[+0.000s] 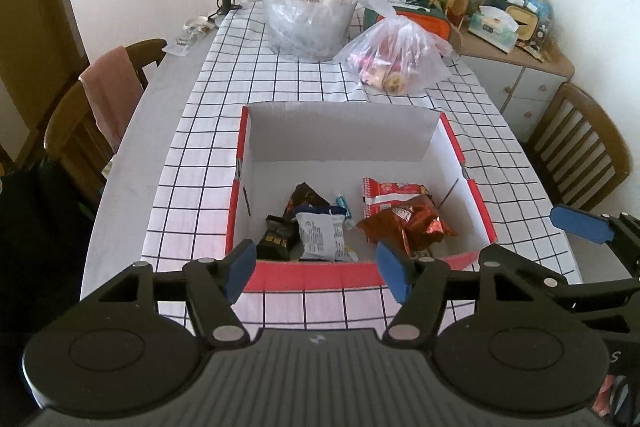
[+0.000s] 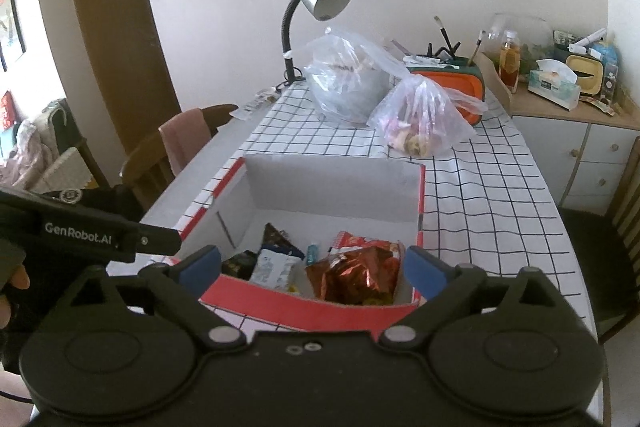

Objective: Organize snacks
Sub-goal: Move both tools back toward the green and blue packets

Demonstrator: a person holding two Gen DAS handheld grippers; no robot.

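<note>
Red-and-white cardboard box [image 1: 472, 205] sits open-topped on the checked table [image 1: 280, 75], snacks loose on its floor. Dark wrappers [image 1: 280, 237] and a white-blue packet [image 1: 320, 237] lie left of centre; crinkled copper foil bag [image 1: 408, 225] lies right of centre, over a red-white packet [image 1: 390, 191].

Left gripper [image 1: 318, 269] hangs just short of the near wall, jaws apart, nothing between them. Right gripper [image 2: 312, 269] same posture: jaws apart, empty, near wall between the tips.

Key relation: foil bag lies dead ahead and below the right gripper, roughly centred between its blue pads [image 2: 424, 273]. From the left gripper it sits off toward the right-hand pad. Right gripper is likely the better lined up of the two. Bag's long axis runs roughly left-right across the box, so jaws would span it lengthwise unless the wrist turns.

White-blue packet lies straight ahead of the left gripper, long axis pointing away.

Further snacks probably in the two clear plastic bags [image 1: 394, 57] at the far end, well apart from both grippers.

Likely snag: near wall blocks a low approach; come from above.
</note>
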